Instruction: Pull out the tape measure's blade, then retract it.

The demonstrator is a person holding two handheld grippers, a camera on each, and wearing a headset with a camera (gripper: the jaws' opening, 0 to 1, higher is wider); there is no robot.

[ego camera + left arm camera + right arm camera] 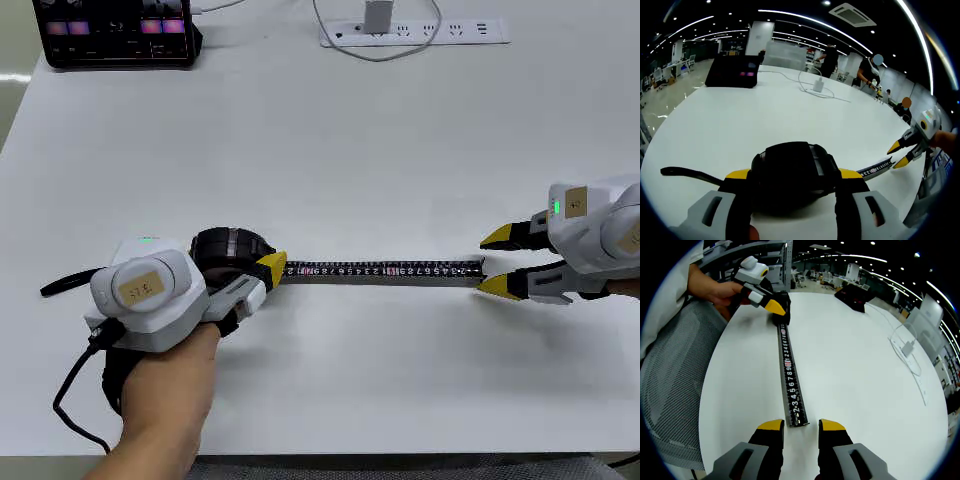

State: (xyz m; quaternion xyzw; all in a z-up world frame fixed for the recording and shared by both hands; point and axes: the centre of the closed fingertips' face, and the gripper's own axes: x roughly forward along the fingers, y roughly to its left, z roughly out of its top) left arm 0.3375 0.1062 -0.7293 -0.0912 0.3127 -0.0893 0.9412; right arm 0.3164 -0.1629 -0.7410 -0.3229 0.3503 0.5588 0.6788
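My left gripper (236, 259) is shut on the black tape measure case (228, 245), which rests on the white table (330, 150). In the left gripper view the case (792, 172) sits between the yellow-tipped jaws of that gripper (794, 174). The blade (385, 270) lies pulled out flat on the table, running right from the case. Its end sits between the parted tips of my right gripper (497, 263), which is open. From the right gripper view, the blade (789, 370) runs away from my right gripper (801, 425), whose jaws do not touch it.
A black device with a lit screen (115, 30) stands at the table's back left. A white power strip (415, 32) with a plug and cable lies at the back. The case's black strap (65, 283) trails left. Several people (870, 72) are beyond the table.
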